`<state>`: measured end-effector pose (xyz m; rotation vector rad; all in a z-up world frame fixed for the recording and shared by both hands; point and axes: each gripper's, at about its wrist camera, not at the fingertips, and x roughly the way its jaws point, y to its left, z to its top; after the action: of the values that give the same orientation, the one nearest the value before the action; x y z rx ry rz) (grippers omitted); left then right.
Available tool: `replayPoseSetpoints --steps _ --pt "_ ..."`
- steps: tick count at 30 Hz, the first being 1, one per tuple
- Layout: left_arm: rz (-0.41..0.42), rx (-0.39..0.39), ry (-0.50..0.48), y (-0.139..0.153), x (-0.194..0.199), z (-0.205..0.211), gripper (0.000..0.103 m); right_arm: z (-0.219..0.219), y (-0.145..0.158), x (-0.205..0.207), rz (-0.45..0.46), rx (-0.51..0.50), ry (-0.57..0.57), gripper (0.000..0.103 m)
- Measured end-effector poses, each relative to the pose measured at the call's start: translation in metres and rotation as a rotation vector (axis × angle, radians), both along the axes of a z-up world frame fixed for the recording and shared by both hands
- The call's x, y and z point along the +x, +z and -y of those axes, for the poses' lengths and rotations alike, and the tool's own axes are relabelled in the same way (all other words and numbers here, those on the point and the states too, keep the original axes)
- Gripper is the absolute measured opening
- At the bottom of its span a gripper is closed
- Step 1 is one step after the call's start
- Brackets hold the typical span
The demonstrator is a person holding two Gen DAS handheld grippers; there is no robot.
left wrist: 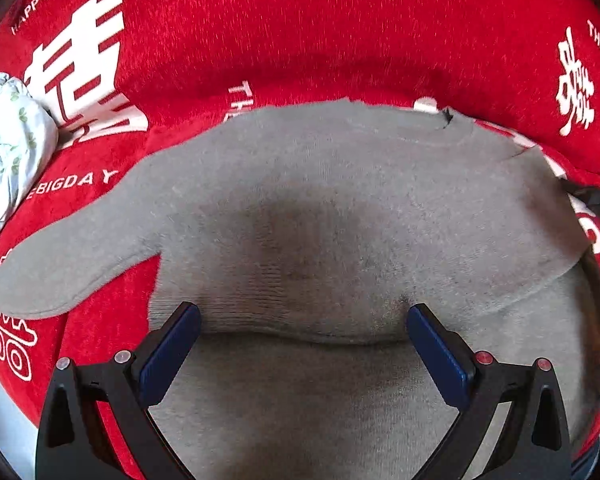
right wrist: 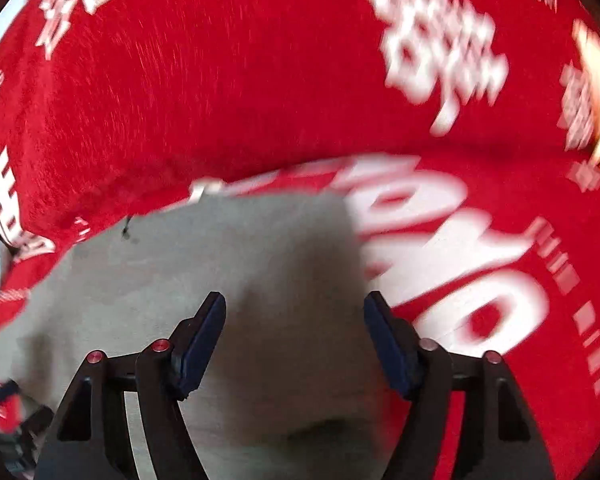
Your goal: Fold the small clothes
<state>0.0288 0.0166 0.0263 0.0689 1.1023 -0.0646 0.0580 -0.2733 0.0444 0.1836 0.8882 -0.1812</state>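
A small grey knit sweater [left wrist: 340,208] lies on a red blanket [left wrist: 300,32] with white lettering. Its left sleeve [left wrist: 72,264] sticks out to the left; the right side is folded over the body. My left gripper [left wrist: 304,316] is open, its blue pads over the sweater's ribbed hem fold. In the right wrist view, which is blurred, my right gripper [right wrist: 296,304] is open above the sweater's right part [right wrist: 220,264], near its edge against the red blanket [right wrist: 260,80].
A floral-print white cloth bundle [left wrist: 8,152] lies at the left edge of the blanket. A dark object [left wrist: 596,200], part of the other gripper, shows at the right edge of the left wrist view.
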Motion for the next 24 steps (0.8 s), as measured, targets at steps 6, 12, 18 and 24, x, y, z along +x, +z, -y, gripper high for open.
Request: replayPoseSetpoints --steps 6,12,18,24 --pt "0.010 0.007 -0.007 -0.001 -0.003 0.008 0.103 0.033 0.009 -0.041 -0.055 -0.251 0.105 0.081" --pt "0.003 0.006 -0.014 -0.002 -0.001 0.019 0.103 0.017 -0.005 -0.064 -0.062 -0.284 0.241 0.081" --pt "-0.005 0.015 0.003 -0.005 0.000 0.011 0.103 0.054 -0.018 -0.054 -0.080 -0.111 0.044 0.085" --pt "-0.006 -0.002 0.012 -0.006 0.003 0.006 0.103 0.057 -0.004 -0.078 -0.044 -0.066 0.039 0.085"
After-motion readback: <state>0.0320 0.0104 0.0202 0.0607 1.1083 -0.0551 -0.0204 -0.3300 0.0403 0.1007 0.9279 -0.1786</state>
